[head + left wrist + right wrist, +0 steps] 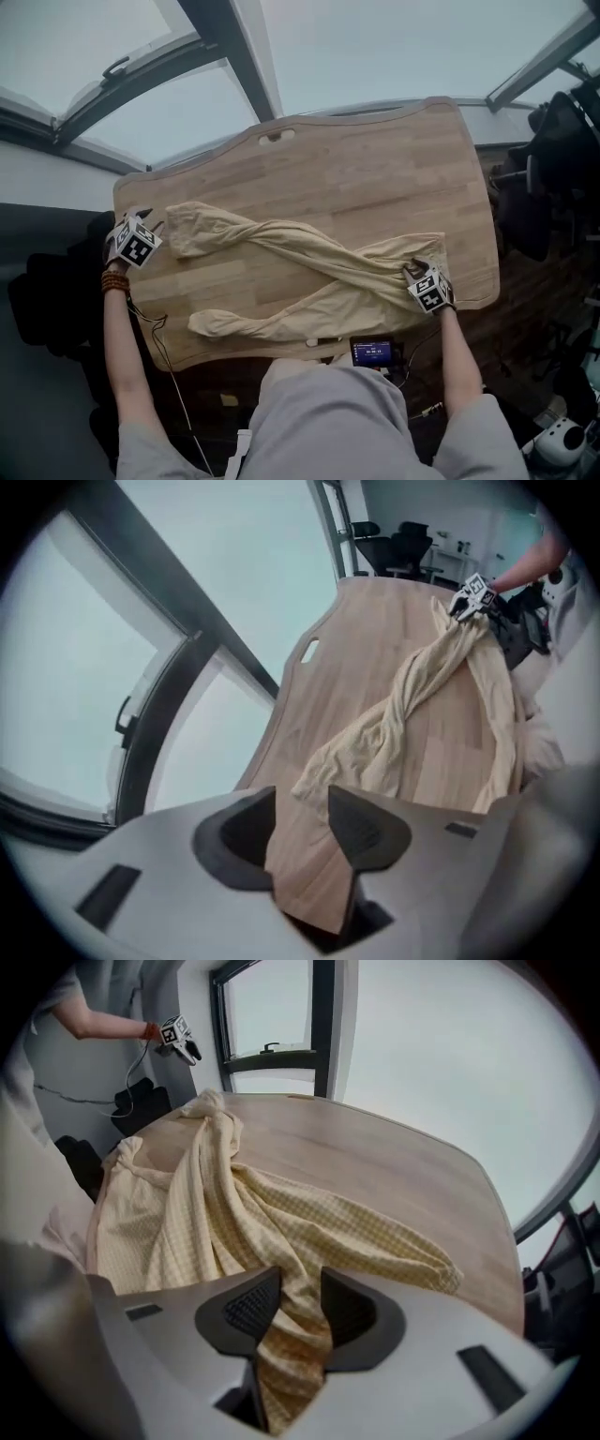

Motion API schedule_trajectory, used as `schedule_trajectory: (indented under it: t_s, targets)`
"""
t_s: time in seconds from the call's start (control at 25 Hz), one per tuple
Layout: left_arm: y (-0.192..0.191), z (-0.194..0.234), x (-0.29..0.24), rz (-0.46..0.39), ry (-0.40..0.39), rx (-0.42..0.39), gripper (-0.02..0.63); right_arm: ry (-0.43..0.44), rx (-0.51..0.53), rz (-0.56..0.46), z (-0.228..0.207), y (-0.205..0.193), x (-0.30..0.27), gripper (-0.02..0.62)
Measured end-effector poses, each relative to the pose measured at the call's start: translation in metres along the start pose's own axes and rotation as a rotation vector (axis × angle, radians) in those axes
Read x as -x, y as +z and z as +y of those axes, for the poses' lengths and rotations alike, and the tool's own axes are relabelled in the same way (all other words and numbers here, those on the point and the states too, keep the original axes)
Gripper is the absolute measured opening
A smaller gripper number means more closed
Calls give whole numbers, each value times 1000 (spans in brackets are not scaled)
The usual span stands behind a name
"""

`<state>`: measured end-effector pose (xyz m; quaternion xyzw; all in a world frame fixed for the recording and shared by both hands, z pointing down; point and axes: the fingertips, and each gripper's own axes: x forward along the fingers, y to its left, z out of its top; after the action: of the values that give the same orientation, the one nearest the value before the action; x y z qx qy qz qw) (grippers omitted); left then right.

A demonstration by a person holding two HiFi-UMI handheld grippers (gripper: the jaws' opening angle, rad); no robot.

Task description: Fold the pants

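From my seat at the remote station, I see the pants [309,262] stretched across the wooden tabletop [375,178] from its left side to its right front corner. They are pale yellow with a fine check, and the two legs are twisted over each other near the middle. One leg end lies near the left edge, the other near the front edge, and the wider bunched end sits at the right front corner. My right gripper [415,272] points steeply down onto that bunched end. In the right gripper view its jaws [300,1307] are clamped on a gathered fold of the pants [234,1213], and the cloth fills the gap between the pads. My left gripper [148,223] is at the left edge of the tabletop, just beside the nearer leg end. In the left gripper view its jaws [302,822] stand apart with only bare wood between them, and the cloth [412,696] begins just beyond the right-hand jaw. A small device with a lit screen [373,352] sits at the front edge.
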<state>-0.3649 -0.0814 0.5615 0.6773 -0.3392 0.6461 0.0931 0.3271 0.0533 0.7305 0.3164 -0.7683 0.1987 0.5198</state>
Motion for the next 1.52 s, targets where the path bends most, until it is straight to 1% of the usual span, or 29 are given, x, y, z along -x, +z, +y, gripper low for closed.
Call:
schedule_trajectory:
  t_s: [0.08, 0.12, 0.2, 0.28, 0.32, 0.36, 0.4, 0.52, 0.56, 0.6, 0.68, 0.8, 0.84, 0.92, 0.96, 1.0, 1.08, 1.16, 1.2, 1.28, 1.32, 1.36, 1.4, 1.48, 1.52]
  targets:
    - [-6, -15, -10, -20, 22, -27, 179, -20, 18, -24, -1, 15, 7, 138]
    - [-6, -32, -19, -31, 16, -56, 179, -27, 38, -44, 1, 27, 11, 137]
    - [-6, -78, -43, -47, -22, -146, 181, -17, 76, -80, 12, 53, 14, 132]
    - [-6, -127, -72, -62, -51, -256, 181, 22, 100, -113, 33, 76, 12, 132]
    - [-6, -146, -85, -71, -49, -303, 181, 48, 110, -129, 46, 86, 10, 130]
    - [-4, -159, -96, -81, -40, -335, 181, 78, 123, -145, 60, 96, 8, 129]
    - [-3, -166, -106, -88, -29, -347, 181, 107, 140, -159, 74, 106, 6, 128]
    - [-3, -167, -126, -84, -18, -317, 173, 161, 200, -179, 111, 132, 1, 128]
    - [-3, -164, -128, -85, -12, -317, 118, 166, 219, -177, 119, 137, -1, 128]
    - [-3, -161, -127, -86, -12, -327, 5, 164, 236, -172, 125, 140, -3, 127]
    - [-6, -156, -114, -87, -57, -354, 5, 153, 266, -152, 135, 142, -11, 127]
    - [-8, -139, -68, -125, -147, -394, 5, 149, 284, -127, 144, 140, -27, 127]
    - [-6, -136, -54, -153, -163, -421, 5, 150, 280, -127, 145, 140, -30, 126]
    - [-2, -138, -48, -203, -147, -474, 6, 138, 263, -137, 146, 141, -32, 123]
    - [-1, -142, -55, -217, -128, -482, 34, 129, 250, -146, 147, 143, -31, 121]
    - [-4, -146, -66, -217, -119, -476, 97, 123, 235, -156, 148, 145, -30, 121]
    - [-18, -152, -92, -179, -138, -429, 168, 113, 209, -170, 150, 151, -27, 121]
    - [-32, -153, -113, -131, -165, -371, 193, 100, 190, -178, 149, 154, -23, 117]
    - [-37, -153, -120, -115, -175, -352, 195, 92, 181, -180, 148, 154, -21, 117]
    - [-43, -156, -130, -93, -181, -352, 193, 80, 167, -180, 148, 153, -18, 110]
    - [-45, -156, -133, -84, -167, -365, 162, 76, 166, -181, 149, 154, -18, 110]
    - [-48, -155, -136, -73, -151, -373, 49, 75, 170, -181, 151, 156, -18, 110]
    - [-51, -156, -136, -65, -150, -367, 9, 76, 177, -180, 154, 157, -18, 110]
    - [-51, -160, -124, -70, -186, -333, 8, 81, 201, -174, 161, 160, -23, 109]
    - [-48, -160, -111, -86, -203, -333, 8, 80, 218, -167, 163, 160, -26, 109]
